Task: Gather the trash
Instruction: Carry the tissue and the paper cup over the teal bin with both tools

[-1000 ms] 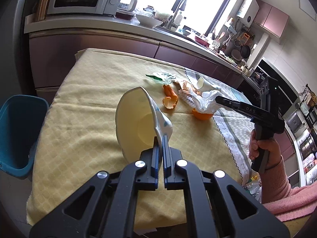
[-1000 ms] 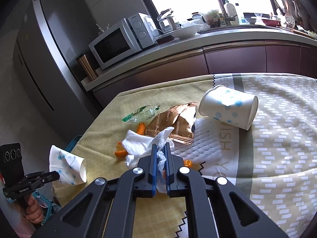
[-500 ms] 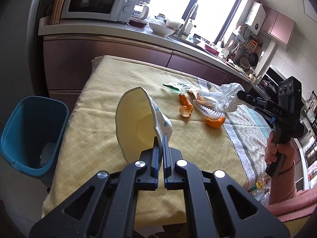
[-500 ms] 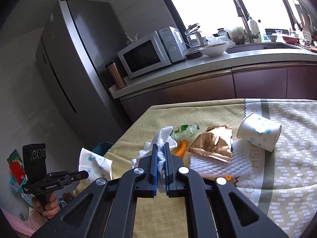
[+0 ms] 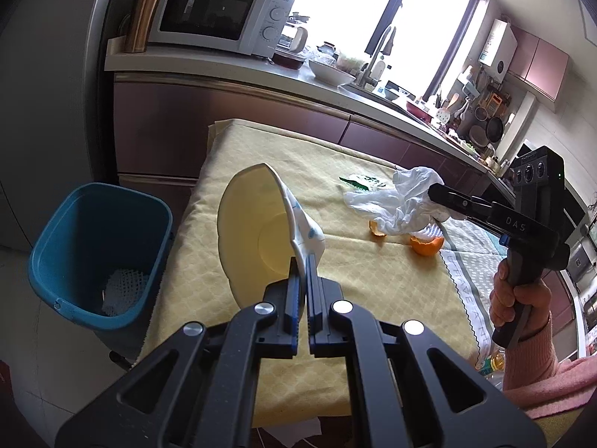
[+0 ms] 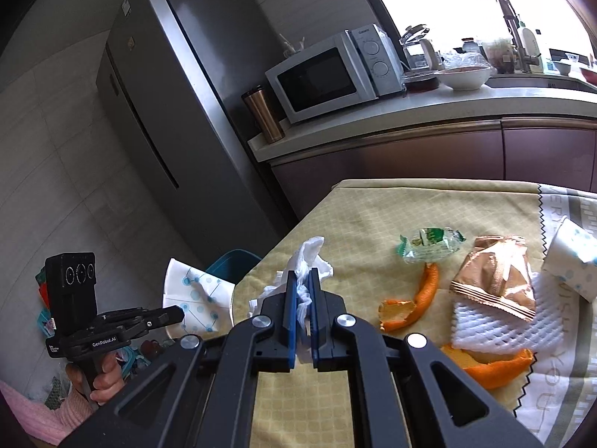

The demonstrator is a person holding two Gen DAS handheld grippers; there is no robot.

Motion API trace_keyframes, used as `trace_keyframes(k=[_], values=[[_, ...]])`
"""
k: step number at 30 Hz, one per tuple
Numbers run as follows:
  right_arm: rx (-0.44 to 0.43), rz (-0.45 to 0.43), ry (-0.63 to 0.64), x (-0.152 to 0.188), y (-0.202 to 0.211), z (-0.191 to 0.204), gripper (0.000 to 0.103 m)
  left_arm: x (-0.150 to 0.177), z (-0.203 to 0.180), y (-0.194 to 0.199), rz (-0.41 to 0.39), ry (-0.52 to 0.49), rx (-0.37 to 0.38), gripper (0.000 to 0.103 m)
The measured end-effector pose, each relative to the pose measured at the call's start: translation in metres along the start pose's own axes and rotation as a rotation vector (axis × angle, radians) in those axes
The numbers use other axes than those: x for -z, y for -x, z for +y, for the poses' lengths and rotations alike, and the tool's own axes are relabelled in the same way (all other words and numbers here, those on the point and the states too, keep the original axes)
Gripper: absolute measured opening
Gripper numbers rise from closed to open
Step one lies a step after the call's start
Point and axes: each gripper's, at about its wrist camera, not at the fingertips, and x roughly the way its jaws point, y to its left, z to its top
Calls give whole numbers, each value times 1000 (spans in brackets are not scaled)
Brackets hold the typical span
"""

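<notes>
My left gripper [image 5: 303, 261] is shut on the squashed rim of a white paper cup [image 5: 257, 227] with blue dots, held above the near left part of the table. That same paper cup [image 6: 194, 295] shows at the left gripper's tip in the right wrist view. My right gripper [image 6: 303, 274] is shut on a crumpled white tissue [image 6: 306, 257], lifted off the cloth; the tissue [image 5: 399, 201] hangs in mid-air at the right. A blue trash bin [image 5: 100, 246] stands on the floor left of the table, with white foam netting inside.
On the yellow tablecloth [image 6: 358, 224] lie orange peels [image 6: 410, 298], a green wrapper [image 6: 433, 240], a brown packet [image 6: 496, 280], white foam netting [image 6: 507, 324] and a second dotted paper cup [image 6: 574, 261]. A counter with a microwave [image 5: 216, 15] runs behind, a fridge [image 6: 179, 112] to the left.
Both grippers have swung left toward the bin side of the table. The right one has lifted the tissue off the trash pile. More of the blue bin has come into view.
</notes>
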Motion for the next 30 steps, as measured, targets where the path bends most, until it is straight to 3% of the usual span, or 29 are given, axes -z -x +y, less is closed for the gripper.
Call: trace_keyframes(k=[19, 30], values=[[-143, 94, 80, -21, -78, 50, 5, -13, 56, 34, -64, 78, -133, 4], [-180, 147, 134, -26, -121, 84, 5, -16, 87, 37, -70, 126, -198, 4]])
